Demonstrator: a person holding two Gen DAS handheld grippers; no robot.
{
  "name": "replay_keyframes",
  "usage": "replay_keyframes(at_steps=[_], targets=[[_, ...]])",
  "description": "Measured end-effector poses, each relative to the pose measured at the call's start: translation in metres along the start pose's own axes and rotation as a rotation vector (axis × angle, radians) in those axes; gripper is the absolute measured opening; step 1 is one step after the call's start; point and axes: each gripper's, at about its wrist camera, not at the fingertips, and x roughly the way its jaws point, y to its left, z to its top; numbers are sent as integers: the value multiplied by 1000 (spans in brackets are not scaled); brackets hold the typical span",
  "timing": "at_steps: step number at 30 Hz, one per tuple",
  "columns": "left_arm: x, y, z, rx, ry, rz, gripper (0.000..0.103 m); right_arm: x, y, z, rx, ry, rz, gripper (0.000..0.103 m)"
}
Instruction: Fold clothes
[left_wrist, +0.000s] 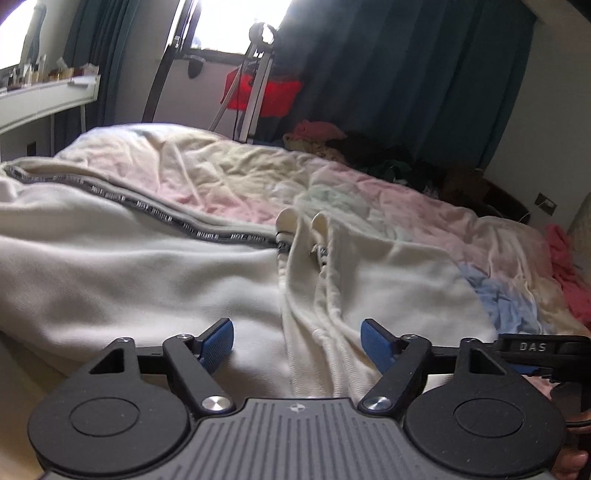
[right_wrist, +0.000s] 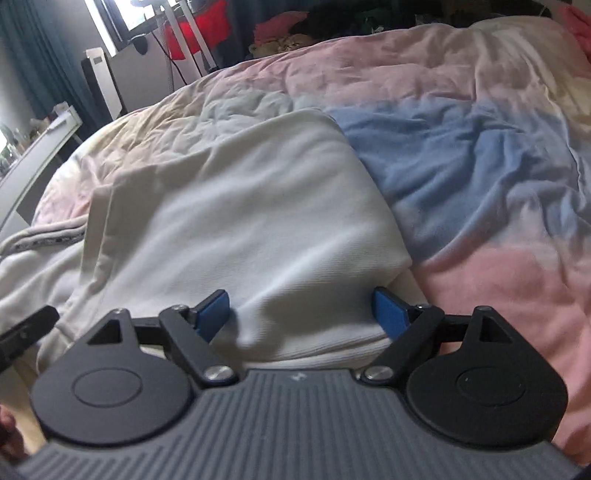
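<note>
A cream zip-up sweatshirt (left_wrist: 129, 266) with a grey lettered zipper band (left_wrist: 162, 218) lies spread on the bed. My left gripper (left_wrist: 297, 341) is open, low over the ribbed hem (left_wrist: 314, 350), with cloth between its blue pads. My right gripper (right_wrist: 301, 314) is open too, and straddles the near edge of a folded-over cream panel (right_wrist: 240, 221) of the same garment. Part of the right gripper (left_wrist: 535, 349) shows at the right edge of the left wrist view.
The bed carries a crumpled pastel pink, blue and yellow duvet (right_wrist: 480, 166). A heap of clothes (left_wrist: 369, 147) lies at the far side. A white stand (left_wrist: 258, 85), a red object (left_wrist: 273, 96), dark curtains (left_wrist: 406, 74) and a white shelf (left_wrist: 44, 99) stand beyond.
</note>
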Motion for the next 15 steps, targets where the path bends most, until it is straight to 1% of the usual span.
replay_keyframes(at_steps=[3, 7, 8, 9, 10, 11, 13, 15], targets=[[-12, -5, 1, 11, -45, -54, 69, -6, 2, -2, -4, -4, 6, 87], [-12, -19, -2, 43, -22, -163, 67, -7, -2, -2, 20, -3, 19, 87], [-12, -23, -3, 51, -16, -190, 63, -7, -1, -1, 21, -3, 18, 87], [-11, -26, -4, 60, -8, -214, 55, -6, -1, -1, 21, -3, 17, 87], [-6, -30, -6, 78, 15, -215, 51, -6, 0, -1, 19, -4, 14, 87], [0, -34, -9, 104, 39, -209, 46, -5, 2, -1, 15, -3, 10, 87], [12, -38, -14, 142, 74, -167, 39, -4, 5, 0, 6, -2, 6, 87], [19, -33, -15, 114, 98, -152, 24, -4, 7, -1, -1, -3, 4, 87]])
